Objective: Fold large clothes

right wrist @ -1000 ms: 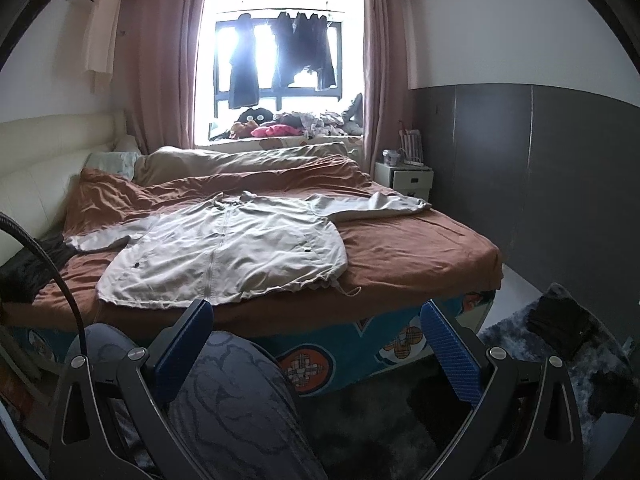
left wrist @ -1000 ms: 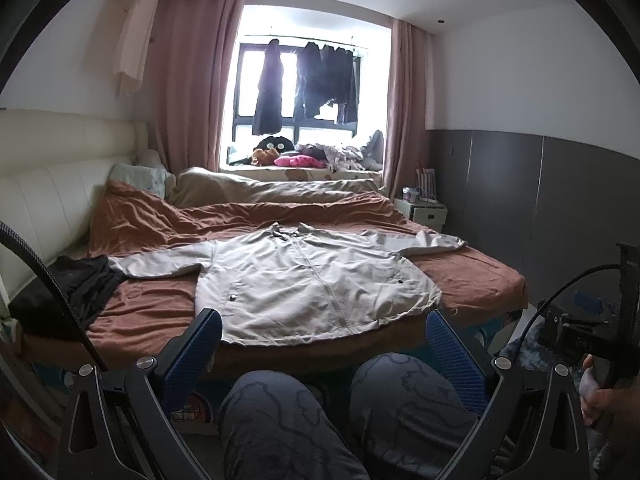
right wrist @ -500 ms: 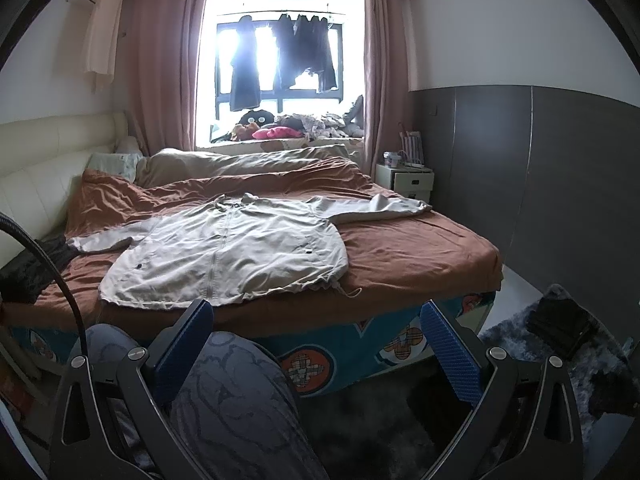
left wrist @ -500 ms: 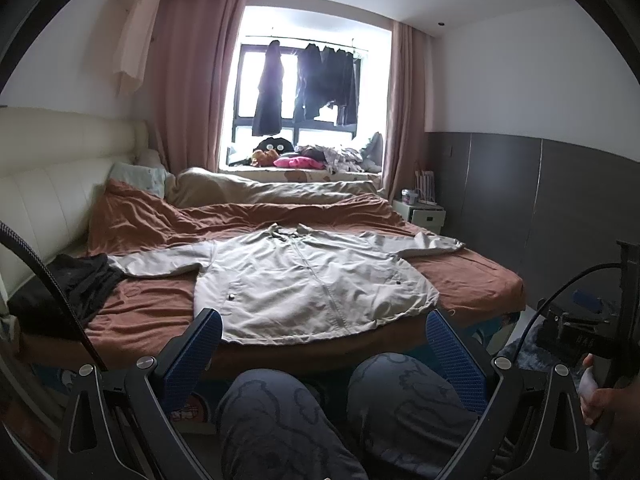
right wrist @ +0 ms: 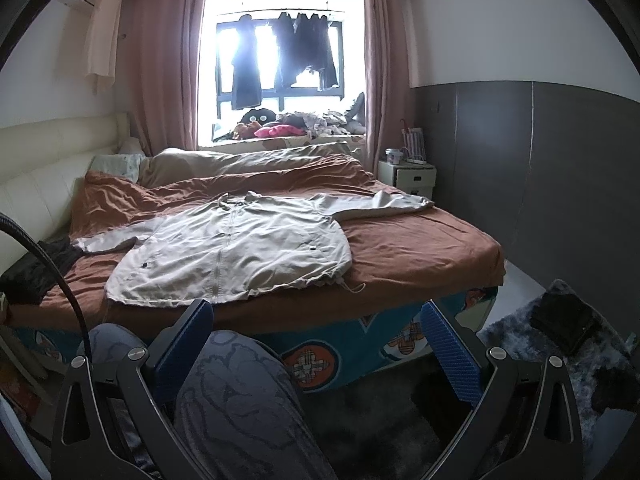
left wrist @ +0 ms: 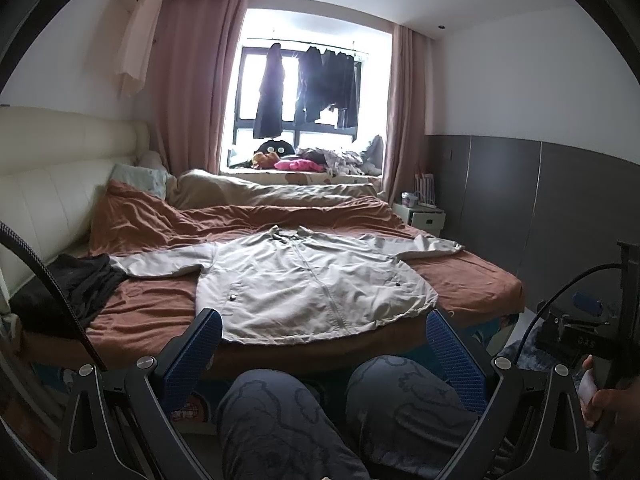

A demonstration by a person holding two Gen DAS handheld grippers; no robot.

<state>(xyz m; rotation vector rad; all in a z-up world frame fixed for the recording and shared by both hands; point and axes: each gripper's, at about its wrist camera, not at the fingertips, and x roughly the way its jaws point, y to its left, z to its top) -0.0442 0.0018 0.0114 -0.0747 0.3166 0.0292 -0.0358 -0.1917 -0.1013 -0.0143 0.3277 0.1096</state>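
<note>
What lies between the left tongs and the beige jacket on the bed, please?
In the left wrist view, only the person's knees and the bed's near edge lie between the open left tongs and the beige jacket.

Ahead of the gripper a bright window (right wrist: 280, 60) glares between pink curtains (right wrist: 168, 64); a cream headboard (right wrist: 44, 168) lines the left, grey wall panels (right wrist: 540, 168) the right.

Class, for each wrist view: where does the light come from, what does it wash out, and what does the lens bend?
Left wrist: window backlights, hanging clothes go silhouette, walls bow. Right wrist: stronger glare bleaches the panes, jacket stays readable, corners vignette black.
</note>
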